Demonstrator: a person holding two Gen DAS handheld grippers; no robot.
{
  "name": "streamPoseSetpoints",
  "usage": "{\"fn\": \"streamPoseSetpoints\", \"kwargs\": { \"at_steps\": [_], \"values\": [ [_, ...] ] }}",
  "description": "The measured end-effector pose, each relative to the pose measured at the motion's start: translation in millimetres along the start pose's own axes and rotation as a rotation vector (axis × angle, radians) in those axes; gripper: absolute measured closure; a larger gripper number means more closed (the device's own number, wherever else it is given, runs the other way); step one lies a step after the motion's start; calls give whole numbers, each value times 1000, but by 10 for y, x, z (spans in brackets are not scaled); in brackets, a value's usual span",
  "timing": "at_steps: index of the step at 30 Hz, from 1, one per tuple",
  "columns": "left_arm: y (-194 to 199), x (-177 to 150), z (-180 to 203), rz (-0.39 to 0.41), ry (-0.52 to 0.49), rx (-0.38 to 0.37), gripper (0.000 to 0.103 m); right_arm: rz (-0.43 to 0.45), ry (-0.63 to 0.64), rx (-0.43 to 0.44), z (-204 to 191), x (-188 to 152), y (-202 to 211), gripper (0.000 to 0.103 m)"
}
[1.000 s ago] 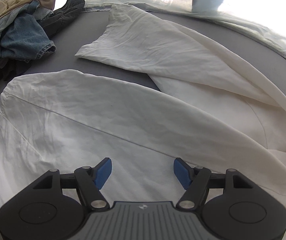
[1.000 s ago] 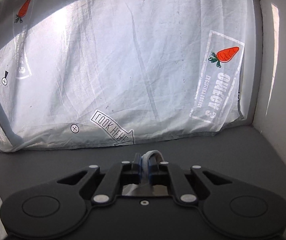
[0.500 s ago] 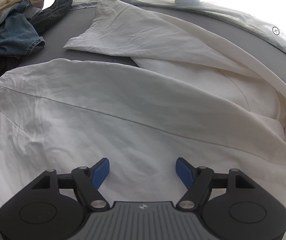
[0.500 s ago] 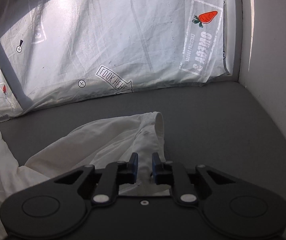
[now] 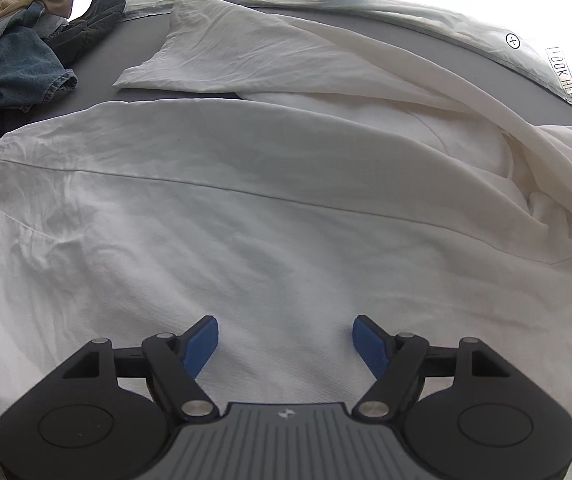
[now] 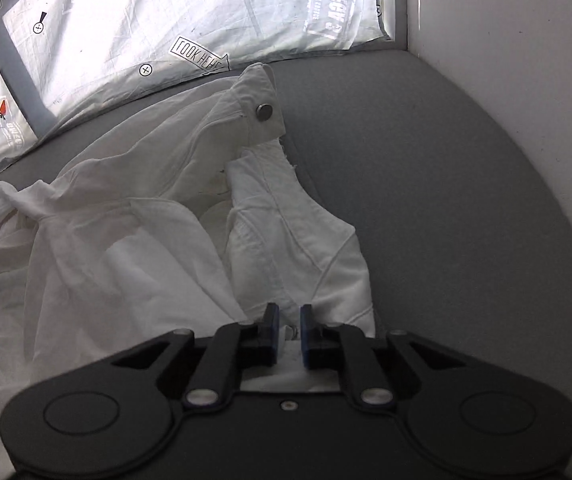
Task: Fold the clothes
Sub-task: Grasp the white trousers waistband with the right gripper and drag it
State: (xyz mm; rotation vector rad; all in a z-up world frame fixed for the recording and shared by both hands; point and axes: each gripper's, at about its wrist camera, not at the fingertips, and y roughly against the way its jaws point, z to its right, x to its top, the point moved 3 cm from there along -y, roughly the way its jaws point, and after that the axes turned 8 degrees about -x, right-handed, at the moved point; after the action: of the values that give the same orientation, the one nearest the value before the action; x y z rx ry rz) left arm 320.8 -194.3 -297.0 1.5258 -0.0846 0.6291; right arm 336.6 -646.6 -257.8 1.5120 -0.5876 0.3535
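Note:
White trousers (image 5: 246,200) lie spread over the grey table (image 5: 134,32), one leg (image 5: 214,52) reaching toward the far edge. My left gripper (image 5: 286,340) hovers open just above the broad flat part of the cloth, nothing between its blue pads (image 5: 202,344). In the right wrist view the waistband end of the trousers (image 6: 146,240) lies bunched, its metal button (image 6: 264,111) facing up. My right gripper (image 6: 288,320) has its jaws close together with white cloth pinched between them at the near edge of the bunch.
A pile of denim and beige clothes (image 5: 14,60) sits at the far left of the table. A printed translucent plastic sheet (image 6: 166,8) hangs along the back. A white wall (image 6: 525,80) bounds the right side beyond bare grey surface (image 6: 425,200).
My right gripper has come down from facing the plastic sheet, and the waistband end now lies bunched on the table. My left gripper drifted slightly forward over the cloth, still open.

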Motion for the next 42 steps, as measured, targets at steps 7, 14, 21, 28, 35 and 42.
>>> {"fn": "streamPoseSetpoints", "kwargs": {
  "at_steps": [7,14,21,28,35,42],
  "values": [
    [54,-161,-4,-11,-2,-1,27,19,122,34,-114,-28,108,91],
    [142,-389,-3,-15,1,4,23,54,286,77,-270,-67,254,91],
    [232,-595,-25,-18,19,9,21,49,392,132,-374,-83,299,91],
    [218,-608,-34,-12,51,23,17,-102,296,166,-309,-71,-50,89],
    [197,-587,-34,-22,63,32,15,-178,321,181,-408,1,-238,87],
    [168,-556,-56,-23,73,26,12,-97,310,178,-345,30,-62,97]
  ]
}}
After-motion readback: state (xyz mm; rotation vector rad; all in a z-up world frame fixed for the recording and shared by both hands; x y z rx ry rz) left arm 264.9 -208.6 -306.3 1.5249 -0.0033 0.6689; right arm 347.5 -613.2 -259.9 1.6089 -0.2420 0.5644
